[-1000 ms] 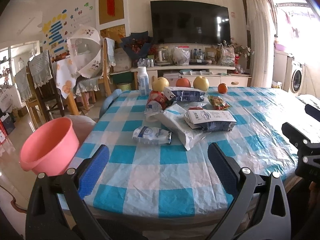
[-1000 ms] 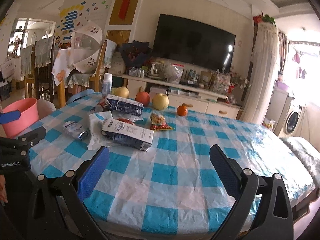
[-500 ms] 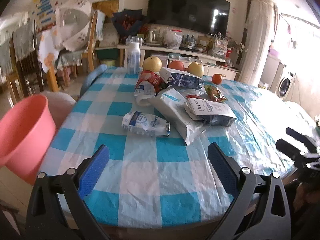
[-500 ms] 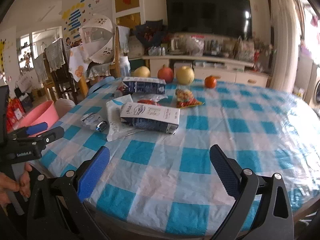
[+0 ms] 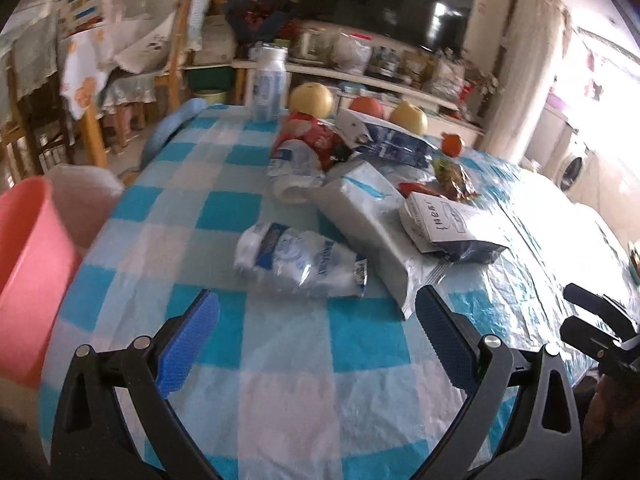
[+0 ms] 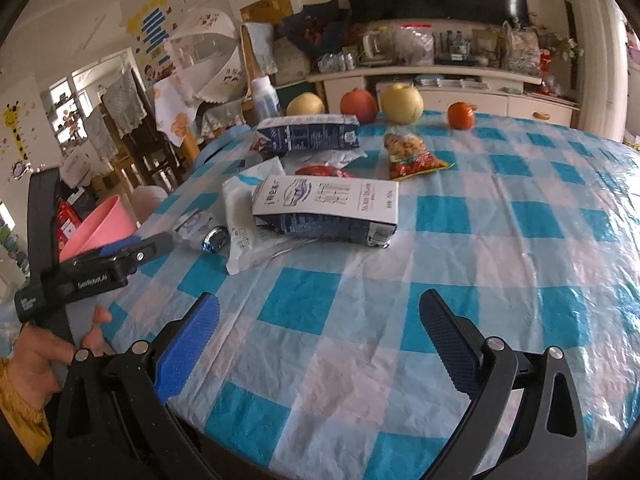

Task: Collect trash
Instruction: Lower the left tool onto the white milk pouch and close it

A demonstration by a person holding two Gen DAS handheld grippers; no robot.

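Since a second ago both grippers have pushed in over the near edge of the checked table point(image 6: 500, 240), so the litter sits larger and lower in each view, and the left camera has tipped down until the pink bin point(image 5: 28, 280) fills its left margin. The left gripper point(image 5: 316, 336) has its jaws spread wide with nothing between them, and the crushed plastic bottle point(image 5: 298, 260) lies just ahead of the gap, its long axis running across the line of approach — cap end toward the right. The right gripper point(image 6: 318, 336) is equally wide and empty, but the nearest piece to it, the flattened milk carton point(image 6: 326, 210) resting on the white plastic wrapper point(image 6: 244, 216), is farther off, with bare cloth between. So the left hand looks the nearer for a first pick — I judge a short advance would straddle the bottle's waist. The bin stands beside the table on that same side.
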